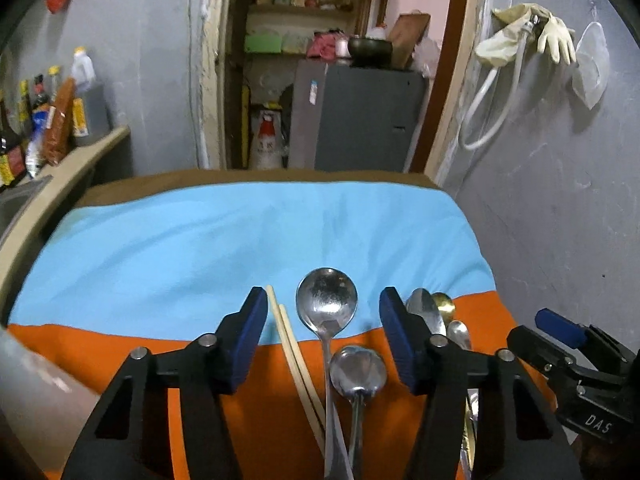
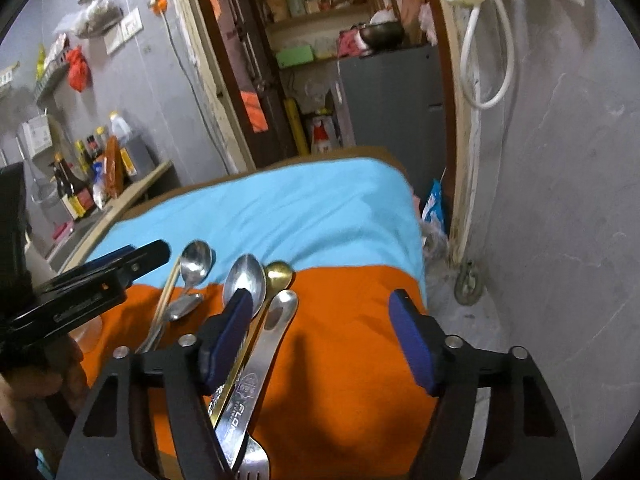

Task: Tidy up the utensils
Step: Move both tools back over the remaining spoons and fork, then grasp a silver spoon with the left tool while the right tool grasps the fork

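Two groups of utensils lie handles-toward-camera on a cloth (image 1: 160, 248) that is blue beyond and orange nearer: low centre of the left wrist view, a big spoon (image 1: 327, 300), a small spoon (image 1: 358, 370) and pale chopsticks (image 1: 288, 344); low centre-left of the right wrist view, a steel spoon (image 2: 245, 280), a gold spoon (image 2: 279, 273), a flat-handled piece (image 2: 276, 320) and a fork (image 2: 252, 462). The left gripper (image 1: 323, 340) hangs with jaws apart astride the first group, seemingly lined up to gather it, clamping nothing. The right gripper (image 2: 320, 340) is likewise apart and empty, its left finger over the steel spoon, bare orange cloth between the jaws
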Available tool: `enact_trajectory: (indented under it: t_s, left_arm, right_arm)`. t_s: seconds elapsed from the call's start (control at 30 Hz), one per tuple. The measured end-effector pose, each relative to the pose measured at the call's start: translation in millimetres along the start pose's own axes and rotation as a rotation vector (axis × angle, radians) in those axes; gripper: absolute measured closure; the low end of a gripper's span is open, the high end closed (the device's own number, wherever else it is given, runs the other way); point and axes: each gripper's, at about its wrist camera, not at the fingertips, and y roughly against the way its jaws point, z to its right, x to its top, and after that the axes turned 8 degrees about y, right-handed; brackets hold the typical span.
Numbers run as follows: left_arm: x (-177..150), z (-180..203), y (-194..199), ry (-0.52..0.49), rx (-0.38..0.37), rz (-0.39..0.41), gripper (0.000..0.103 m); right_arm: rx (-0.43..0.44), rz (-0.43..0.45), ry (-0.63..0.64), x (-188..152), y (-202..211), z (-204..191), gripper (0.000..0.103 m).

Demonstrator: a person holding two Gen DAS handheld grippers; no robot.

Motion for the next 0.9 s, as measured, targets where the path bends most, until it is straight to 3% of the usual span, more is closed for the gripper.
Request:
enact_trajectory:
  t_s: [0.37, 0.5, 0.9]
  left_arm:
    - [16, -23, -31, 0.075, -0.087, -0.121, 0.078]
    - [20, -32, -39, 0.109, -0.115, -0.171, 0.082]
    - [31, -40, -46, 0.154, -0.163, -0.185, 0.088]
  right_arm:
    - [0.022, -0.141, 0.061, -2, -26, -17, 0.063]
    - [0.009, -0.17, 0.103, -3, -29, -24, 0.064]
    - [-0.091, -0.223, 0.173, -10, -26, -40, 0.064]
